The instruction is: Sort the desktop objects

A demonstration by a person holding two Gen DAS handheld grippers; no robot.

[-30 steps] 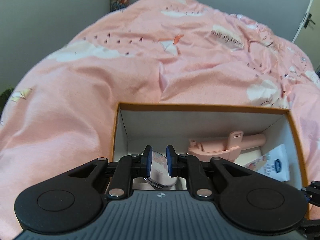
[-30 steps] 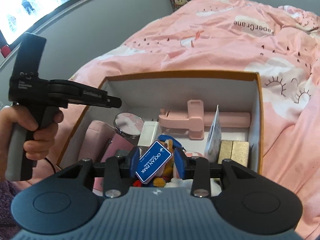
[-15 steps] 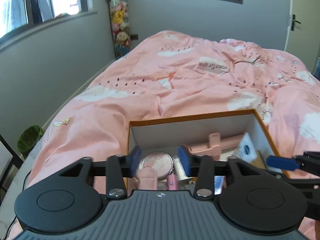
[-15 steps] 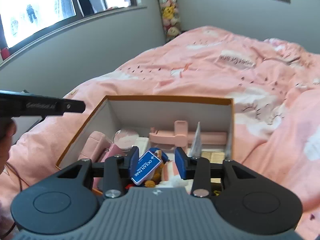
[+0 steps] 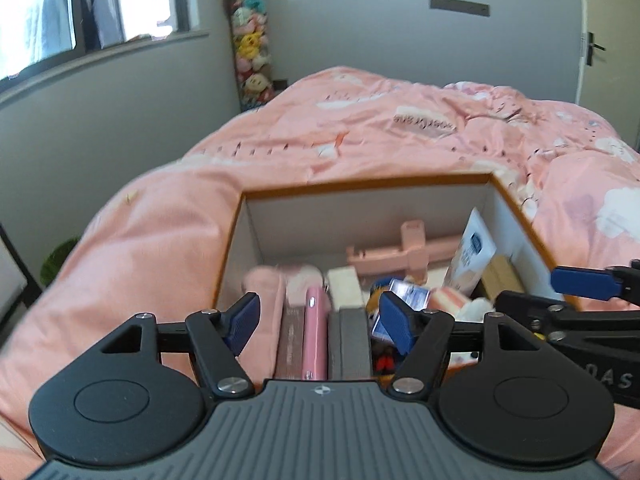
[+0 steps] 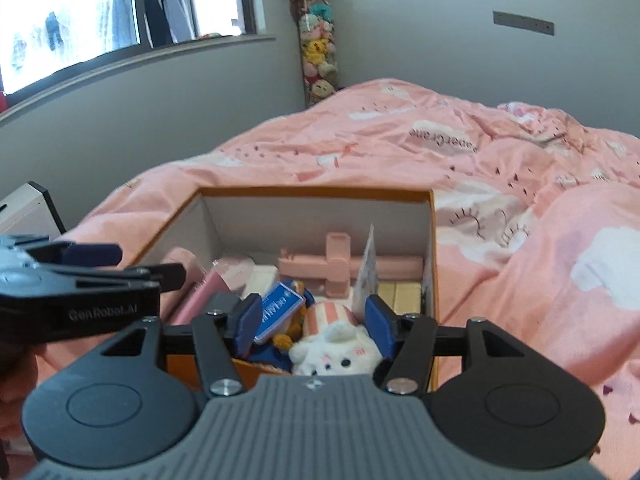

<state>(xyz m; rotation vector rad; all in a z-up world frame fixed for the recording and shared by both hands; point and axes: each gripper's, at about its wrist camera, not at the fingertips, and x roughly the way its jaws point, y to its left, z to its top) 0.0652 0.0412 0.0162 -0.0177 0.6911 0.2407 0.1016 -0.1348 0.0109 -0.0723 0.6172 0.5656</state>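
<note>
An orange-rimmed white box (image 5: 360,186) (image 6: 316,192) sits on the pink bed, filled with several objects. Inside are a pink bar-shaped tool (image 5: 404,252) (image 6: 340,266), a blue card (image 6: 280,308) (image 5: 408,292), a white plush toy (image 6: 340,350), a pink phone (image 5: 316,332), a white tube (image 5: 472,252) and gold boxes (image 6: 400,292). My left gripper (image 5: 320,322) is open and empty, above the box's near edge. My right gripper (image 6: 312,326) is open and empty, above the plush; one of its fingers (image 5: 580,282) shows in the left wrist view.
The pink duvet (image 5: 400,132) (image 6: 520,200) covers the bed around the box. A grey wall with a window (image 6: 120,20) lies to the left. A column of plush toys (image 5: 250,48) stands in the corner. A door (image 5: 600,40) is at the far right.
Both grippers have pulled back and up from the box and opened wider. The left one let go of the round pink mirror, the right one let go of the blue card.
</note>
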